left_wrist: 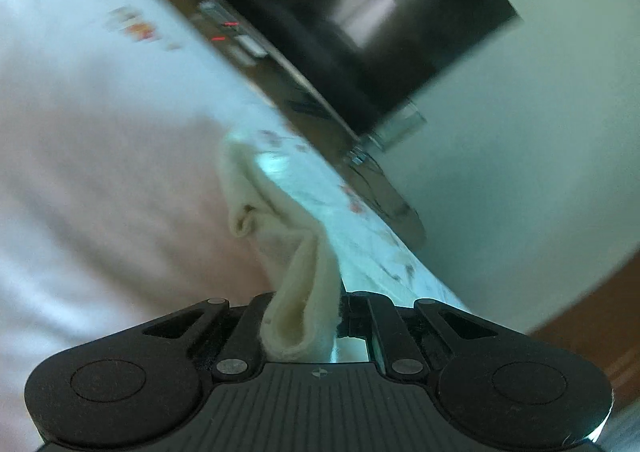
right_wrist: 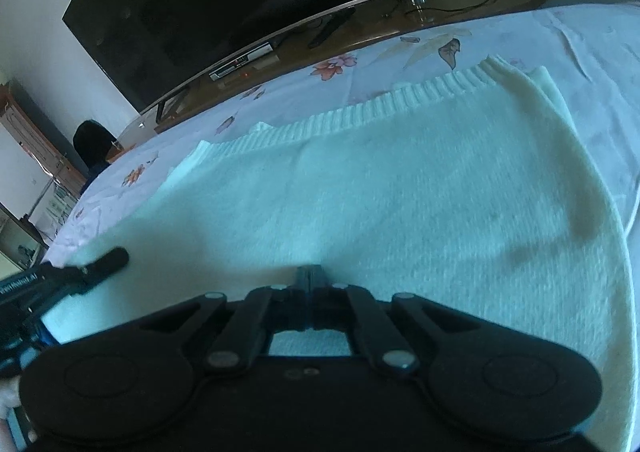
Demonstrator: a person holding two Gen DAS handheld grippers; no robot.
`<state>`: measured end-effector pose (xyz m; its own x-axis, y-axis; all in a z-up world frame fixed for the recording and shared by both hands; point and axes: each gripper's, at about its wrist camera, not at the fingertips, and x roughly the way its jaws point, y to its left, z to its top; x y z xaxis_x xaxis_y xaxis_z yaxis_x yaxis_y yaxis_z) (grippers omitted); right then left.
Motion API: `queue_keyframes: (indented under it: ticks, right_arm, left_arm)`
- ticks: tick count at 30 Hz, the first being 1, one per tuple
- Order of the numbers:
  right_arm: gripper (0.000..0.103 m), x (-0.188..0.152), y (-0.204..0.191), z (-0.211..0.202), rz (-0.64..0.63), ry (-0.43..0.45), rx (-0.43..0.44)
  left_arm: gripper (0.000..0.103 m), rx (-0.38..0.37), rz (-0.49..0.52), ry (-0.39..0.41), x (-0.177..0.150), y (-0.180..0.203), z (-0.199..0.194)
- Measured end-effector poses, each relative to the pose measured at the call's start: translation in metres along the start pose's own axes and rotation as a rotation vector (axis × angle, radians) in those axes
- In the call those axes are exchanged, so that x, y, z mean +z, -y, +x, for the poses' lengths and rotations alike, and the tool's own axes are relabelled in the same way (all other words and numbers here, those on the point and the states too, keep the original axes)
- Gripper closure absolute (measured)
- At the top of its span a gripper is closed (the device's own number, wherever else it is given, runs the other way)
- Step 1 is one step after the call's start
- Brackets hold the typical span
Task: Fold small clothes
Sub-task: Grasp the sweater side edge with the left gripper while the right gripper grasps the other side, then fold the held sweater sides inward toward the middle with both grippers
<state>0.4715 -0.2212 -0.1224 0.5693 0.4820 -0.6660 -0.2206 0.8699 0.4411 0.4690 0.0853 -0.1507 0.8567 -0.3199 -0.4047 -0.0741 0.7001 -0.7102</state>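
Note:
A cream knit sweater (right_wrist: 400, 192) lies spread on the floral bed sheet (right_wrist: 580, 52), its ribbed hem toward the far side. My right gripper (right_wrist: 310, 276) is shut, its tips down against the sweater's near part; no cloth shows between them. My left gripper (right_wrist: 102, 262) is at the sweater's left edge. In the left wrist view, the left gripper (left_wrist: 304, 300) is shut on a folded strip of the cream sweater (left_wrist: 280, 220), which runs away from the jaws. A blurred pale cloth fills the left of that view.
A large dark television (right_wrist: 200, 12) stands on a long wooden bench (right_wrist: 460, 0) beyond the bed, with a set-top box and cables on it. The floral sheet (left_wrist: 368, 244) runs on past the sweater on all sides. A dark chair (right_wrist: 92, 144) is at the far left.

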Motion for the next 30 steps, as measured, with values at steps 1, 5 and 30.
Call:
queue_keyframes:
  ticks: [1, 5, 30]
  right_arm:
    - [0.103, 0.001, 0.002, -0.001, 0.017, -0.001, 0.008]
    - [0.094, 0.01, 0.017, -0.021, 0.098, 0.061, 0.016]
    - [0.056, 0.003, 0.126, -0.122, 0.335, 0.182, 0.134]
  left_arm:
    - [0.096, -0.013, 0.046, -0.026, 0.004, 0.012, 0.004]
    - [0.096, -0.061, 0.223, -0.126, 0.005, 0.064, 0.025]
    - [0.002, 0.066, 0.382, -0.255, -0.014, 0.112, 0.063]
